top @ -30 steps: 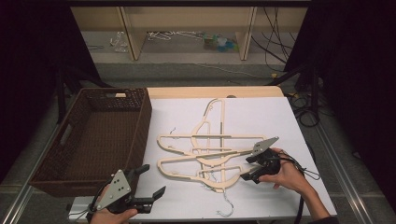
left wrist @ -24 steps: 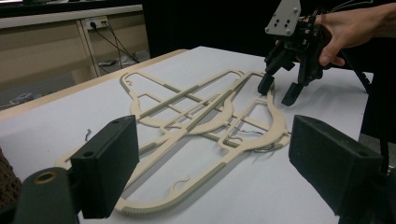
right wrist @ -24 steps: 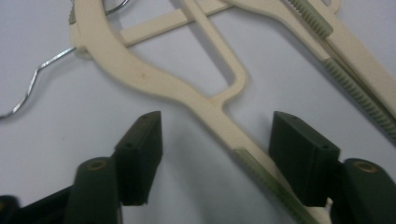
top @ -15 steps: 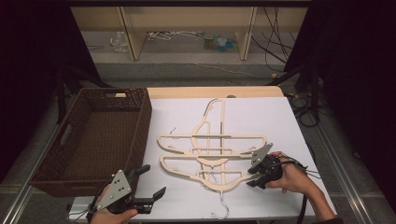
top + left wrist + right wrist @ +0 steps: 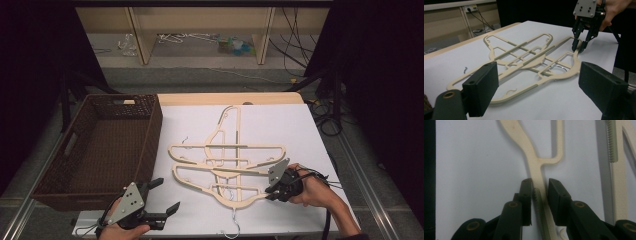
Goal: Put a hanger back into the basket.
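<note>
Currently three cream plastic clothes hangers (image 5: 227, 165) with grey-green ribbed grip strips lie in an overlapping heap on the white sheet-covered table (image 5: 300, 130), just right of the dark brown woven wicker basket (image 5: 100, 145). Two hangers lie with their long axes across the table, left to right, one just behind the other; the third crosses them, long axis running away from the person toward the far edge. A thin wire hook (image 5: 232, 225) of the nearest hanger points toward the person's edge. The right gripper (image 5: 276, 186), black with a grey three-cornered plate, sits at the right end of the nearest hanger; its jaws have just been closing, and in the right gripper view they straddle a narrow cream arm (image 5: 539, 187) with its ribbed strip, the left pad touching the strip, the right pad with a thin gap; whether it truly pinches I cannot tell. In the left gripper view the right gripper (image 5: 579, 47) points down onto that hanger end. The left gripper (image 5: 160, 197) hovers off the near left corner beside the basket, jaws wide apart, nothing between them. No brand marks, labels or legible writing on hangers, basket or sheet
</note>
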A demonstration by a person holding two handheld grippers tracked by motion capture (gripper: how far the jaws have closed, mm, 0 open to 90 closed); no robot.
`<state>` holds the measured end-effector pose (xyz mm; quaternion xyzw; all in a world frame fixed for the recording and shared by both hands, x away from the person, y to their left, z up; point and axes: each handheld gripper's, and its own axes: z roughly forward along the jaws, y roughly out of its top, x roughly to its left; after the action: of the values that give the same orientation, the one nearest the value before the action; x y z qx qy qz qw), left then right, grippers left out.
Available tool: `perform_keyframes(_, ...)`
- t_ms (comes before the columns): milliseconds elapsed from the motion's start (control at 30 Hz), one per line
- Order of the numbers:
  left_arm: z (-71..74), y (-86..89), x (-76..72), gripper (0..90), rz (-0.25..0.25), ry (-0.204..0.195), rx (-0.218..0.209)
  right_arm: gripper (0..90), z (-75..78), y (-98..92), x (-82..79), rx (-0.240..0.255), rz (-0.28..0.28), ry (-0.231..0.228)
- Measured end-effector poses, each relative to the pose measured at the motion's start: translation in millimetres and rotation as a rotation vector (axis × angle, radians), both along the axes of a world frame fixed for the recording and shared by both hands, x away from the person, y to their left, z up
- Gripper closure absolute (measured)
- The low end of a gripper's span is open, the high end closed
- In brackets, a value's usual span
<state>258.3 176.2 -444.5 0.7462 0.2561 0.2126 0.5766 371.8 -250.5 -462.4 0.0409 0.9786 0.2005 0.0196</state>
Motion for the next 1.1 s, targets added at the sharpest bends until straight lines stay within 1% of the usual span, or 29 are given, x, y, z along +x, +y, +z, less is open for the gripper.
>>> perform_keyframes(33,-1.6,-2.7,0.3,16.4,-0.002,0.004,0.006,73.6,0.0,0.6,-0.1,-0.005,-0.005,-0.004)
perform_keyframes(67,-3.4,-5.6,0.8,16.5,-0.012,0.01,0.01,73.7,0.7,1.3,-0.8,-0.021,-0.001,-0.01)
perform_keyframes(100,-4.8,-8.8,0.5,16.6,-0.017,0.021,0.019,74.1,0.8,2.0,-0.9,-0.023,0.004,-0.009)
perform_keyframes(167,-7.2,-15.2,0.3,16.7,-0.042,0.025,0.048,75.1,0.7,2.8,-0.1,-0.028,0.013,-0.011)
perform_keyframes(200,-8.6,-18.6,0.0,16.8,-0.054,0.032,0.055,75.6,1.0,2.9,-0.3,-0.033,0.014,-0.013)
perform_keyframes(233,-10.2,-21.9,0.5,16.9,-0.064,0.032,0.057,76.2,1.2,3.2,-0.6,-0.034,0.022,-0.016)
perform_keyframes(300,-12.5,-26.4,2.2,17.3,-0.08,0.034,0.089,78.2,2.3,4.5,-1.7,-0.043,0.047,-0.027)
perform_keyframes(333,-13.7,-28.3,4.3,18.0,-0.088,0.029,0.102,79.9,4.1,7.6,-4.1,-0.065,0.063,-0.031)
perform_keyframes(400,-16.4,-31.9,8.8,18.3,-0.089,0.027,0.129,79.8,4.5,8.4,-4.3,-0.072,0.059,-0.034)
perform_keyframes(433,-19.3,-35.7,12.2,18.6,-0.087,0.032,0.138,80.0,5.1,8.8,-5.3,-0.072,0.056,-0.026)
perform_keyframes(467,-22.8,-41.2,17.7,19.2,-0.091,0.032,0.164,80.3,5.9,9.6,-6.3,-0.072,0.094,-0.036)
perform_keyframes(500,-25.3,-46.1,20.8,19.6,-0.098,0.039,0.17,80.2,6.9,10.7,-7.9,-0.068,0.105,-0.032)
perform_keyframes(533,-25.3,-46.1,20.8,19.8,-0.098,0.039,0.17,80.2,6.9,10.7,-7.9,-0.068,0.105,-0.032)
perform_keyframes(567,-27.0,-50.2,23.9,19.8,-0.105,0.032,0.196,80.2,9.0,12.2,-9.2,-0.057,0.114,-0.018)
perform_keyframes(600,-28.2,-53.0,25.5,20.9,-0.11,0.028,0.209,80.2,14.0,13.3,-10.4,-0.055,0.108,-0.021)
perform_keyframes(633,-29.5,-55.8,26.7,20.9,-0.115,0.025,0.225,80.2,14.0,13.3,-10.4,-0.055,0.108,-0.021)
perform_keyframes(667,-32.5,-60.8,29.3,21.2,-0.131,0.015,0.256,80.2,16.0,13.5,-10.3,-0.056,0.111,-0.02)
perform_keyframes(700,-37.8,-68.6,32.1,22.0,-0.146,0.012,0.292,80.2,21.3,13.6,-11.9,-0.049,0.116,-0.017)
perform_keyframes(733,-40.8,-73.2,33.8,22.4,-0.156,0.009,0.311,80.2,23.0,13.7,-12.0,-0.048,0.12,-0.014)
perform_keyframes(767,-40.8,-73.2,33.8,23.1,-0.156,0.009,0.311,80.2,23.0,13.7,-12.0,-0.048,0.12,-0.014)
perform_keyframes(800,-46.0,-83.2,36.1,23.9,-0.18,-0.009,0.343,80.2,27.4,14.1,-13.2,-0.042,0.118,-0.009)
perform_keyframes(833,-48.1,-88.2,37.1,24.2,-0.191,-0.02,0.359,80.2,29.0,14.0,-13.4,-0.043,0.119,-0.011)
perform_keyframes(867,-48.1,-88.2,37.1,24.2,-0.191,-0.02,0.359,80.2,30.8,13.9,-13.5,-0.04,0.122,-0.008)
perform_keyframes(933,-52.3,-98.0,39.0,24.5,-0.214,-0.04,0.389,80.2,32.9,13.8,-14.2,-0.038,0.121,-0.01)
perform_keyframes(1000,-55.6,-104.6,39.7,24.9,-0.224,-0.051,0.412,80.2,35.1,13.5,-15.1,-0.035,0.122,0.001)
perform_keyframes(1033,-56.1,-106.1,39.9,25.3,-0.231,-0.058,0.426,80.2,35.6,13.2,-15.3,-0.039,0.123,0.002)
perform_keyframes(1067,-56.4,-107.7,40.0,25.5,-0.242,-0.067,0.454,80.2,36.0,12.8,-15.3,-0.041,0.125,0.004)
perform_keyframes(1100,-57.8,-110.8,39.6,26.4,-0.245,-0.083,0.466,80.2,37.1,11.3,-15.5,-0.041,0.126,0.009)
